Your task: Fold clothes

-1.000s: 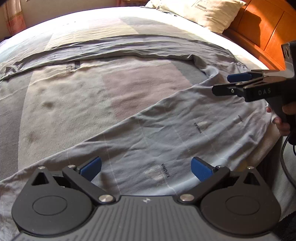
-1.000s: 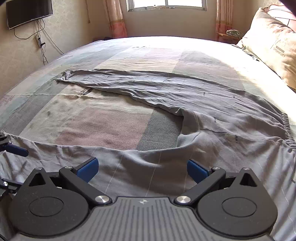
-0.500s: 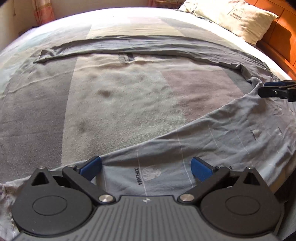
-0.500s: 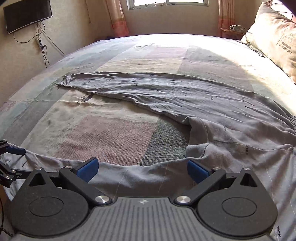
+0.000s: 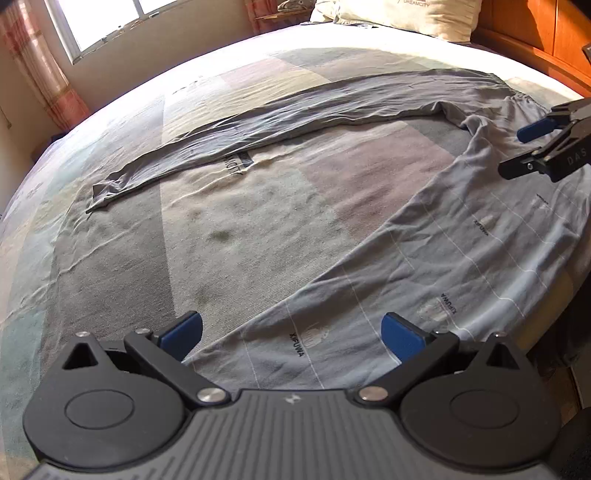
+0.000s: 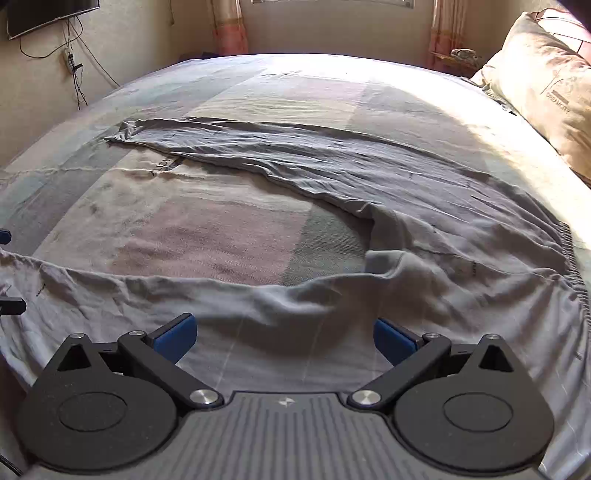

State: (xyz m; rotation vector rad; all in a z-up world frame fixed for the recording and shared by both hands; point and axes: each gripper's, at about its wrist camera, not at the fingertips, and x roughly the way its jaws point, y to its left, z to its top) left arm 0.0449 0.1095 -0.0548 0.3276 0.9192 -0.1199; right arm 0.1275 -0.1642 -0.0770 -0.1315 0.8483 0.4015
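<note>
— Where have the clothes got to?

— There's a pair of thin grey trousers with fine pale lines and small printed logos (image 5: 436, 254) spread flat over the bed (image 5: 229, 236). One leg runs along the near edge, the other stretches out to the far left, and the two open in a wide V. The gathered waistband (image 6: 570, 258) lies at the right, towards the headboard.

— And the claws?

— The left claw (image 5: 291, 330) hangs over the near leg, its blue-padded fingers (image 5: 183, 332) spread wide with nothing between them. The right claw (image 6: 282, 334) is just the same, wide apart and empty, over the cloth near the crotch, where the fabric bunches into a fold. From the left camera you can see it at the far right, above the waist end.

— What's under the trousers?

— A patchwork bedspread in grey, pink and cream blocks, a bit stained. A cream pillow with printed lettering (image 6: 550, 88) sits at the head, against an orange wooden headboard (image 5: 532, 33). Beyond the bed there's a sunlit window with pinkish curtains (image 5: 44, 74), and a dark wall-mounted screen (image 6: 48, 14) at the far left.
</note>
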